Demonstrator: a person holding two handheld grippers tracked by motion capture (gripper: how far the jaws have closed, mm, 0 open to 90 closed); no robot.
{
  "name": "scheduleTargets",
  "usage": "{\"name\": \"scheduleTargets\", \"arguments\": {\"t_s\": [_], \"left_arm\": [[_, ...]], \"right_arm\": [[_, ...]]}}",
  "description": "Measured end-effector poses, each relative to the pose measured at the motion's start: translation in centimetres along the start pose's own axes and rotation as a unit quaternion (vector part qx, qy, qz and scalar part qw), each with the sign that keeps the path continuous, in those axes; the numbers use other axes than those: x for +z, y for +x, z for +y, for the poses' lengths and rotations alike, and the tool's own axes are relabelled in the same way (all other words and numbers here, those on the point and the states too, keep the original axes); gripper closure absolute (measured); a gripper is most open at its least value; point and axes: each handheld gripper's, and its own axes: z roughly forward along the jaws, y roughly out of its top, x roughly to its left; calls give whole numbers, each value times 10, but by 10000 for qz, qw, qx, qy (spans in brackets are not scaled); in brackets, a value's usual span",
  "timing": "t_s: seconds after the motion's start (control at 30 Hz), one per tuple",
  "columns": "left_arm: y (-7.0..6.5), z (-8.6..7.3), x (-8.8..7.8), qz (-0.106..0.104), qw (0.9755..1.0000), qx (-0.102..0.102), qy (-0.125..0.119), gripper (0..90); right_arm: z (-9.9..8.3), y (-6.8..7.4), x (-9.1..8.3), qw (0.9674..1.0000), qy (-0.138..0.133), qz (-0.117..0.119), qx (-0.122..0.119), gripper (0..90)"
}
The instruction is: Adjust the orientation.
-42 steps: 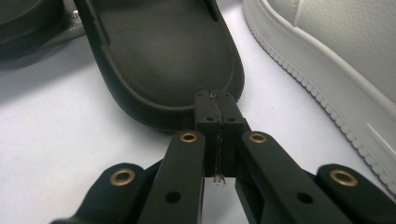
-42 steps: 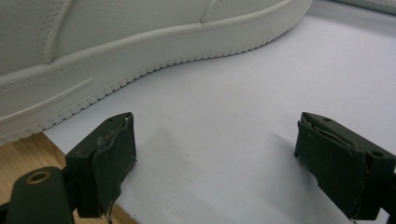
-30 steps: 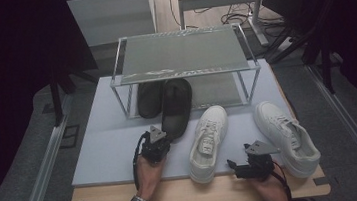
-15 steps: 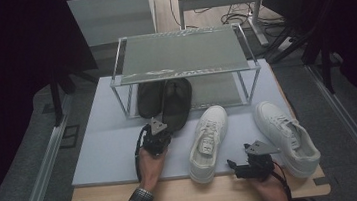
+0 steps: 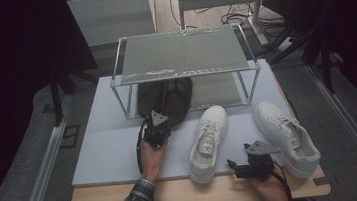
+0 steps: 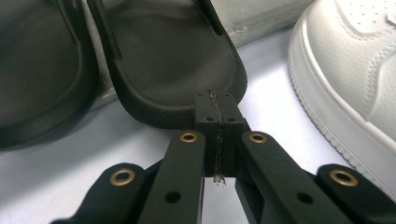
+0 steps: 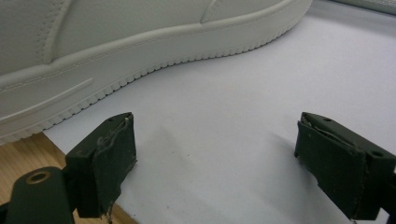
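Left gripper view put the black slide sandal (image 6: 173,70) straight ahead at twelve o'clock, its rubbery heel rim touching the tips of the left claw (image 6: 215,116), whose jaws were pressed flat together with nothing between them. The sandal lay on the pale mat beside its partner (image 6: 42,79), half under the wire rack (image 5: 182,55). It looked light, flexible and grippy; the thick heel rim or the strap seemed the best hold. At three o'clock sat a white sneaker (image 5: 209,142). The right claw (image 7: 229,163) rested wide open and empty near the bench's (image 5: 176,193) front edge.
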Motion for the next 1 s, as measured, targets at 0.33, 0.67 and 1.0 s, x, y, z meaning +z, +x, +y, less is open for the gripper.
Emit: {"name": "scheduleTargets", "arguments": {"t_s": [0.33,0.67,1.0], "left_arm": [[5,9,13,68,9999,-49,58,895],[11,16,24,152,9998,-137,62,895],[16,19,30,125,9995,-281,117,895]], "right_arm": [[0,0,0,10000,0,1,1,127],[0,0,0,10000,0,3,0,127],[0,0,0,10000,-1,3,0,127]]}}
